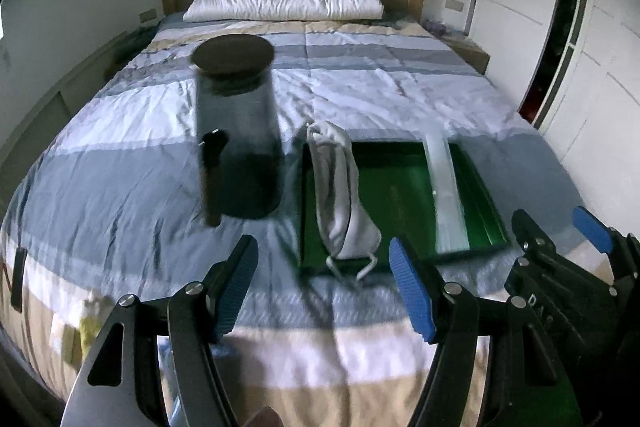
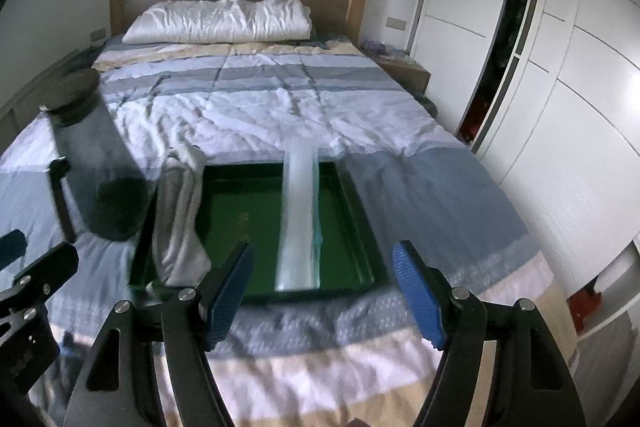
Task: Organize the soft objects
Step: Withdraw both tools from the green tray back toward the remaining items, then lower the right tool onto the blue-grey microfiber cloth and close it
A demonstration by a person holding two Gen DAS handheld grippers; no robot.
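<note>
A green tray [image 1: 404, 187] [image 2: 260, 205] lies on the striped bedspread. A grey drawstring pouch [image 1: 340, 187] [image 2: 178, 219] lies along its left side, its cord hanging over the near rim. A long pale folded strip [image 1: 446, 191] [image 2: 300, 215] lies along the tray's right part. My left gripper [image 1: 326, 291] is open and empty, held back above the bed short of the tray's near edge. The right gripper [image 2: 322, 299] [image 1: 560, 231] is also open with nothing between its fingers, hovering before the tray's near rim. Both views are motion-blurred.
A tall dark see-through jar [image 1: 236, 131] [image 2: 94, 163] with a round lid stands left of the tray, a dark stick [image 1: 212, 179] beside it. A white pillow [image 1: 284, 1] lies against the wooden headboard. White wardrobe doors [image 2: 560, 67] line the right side.
</note>
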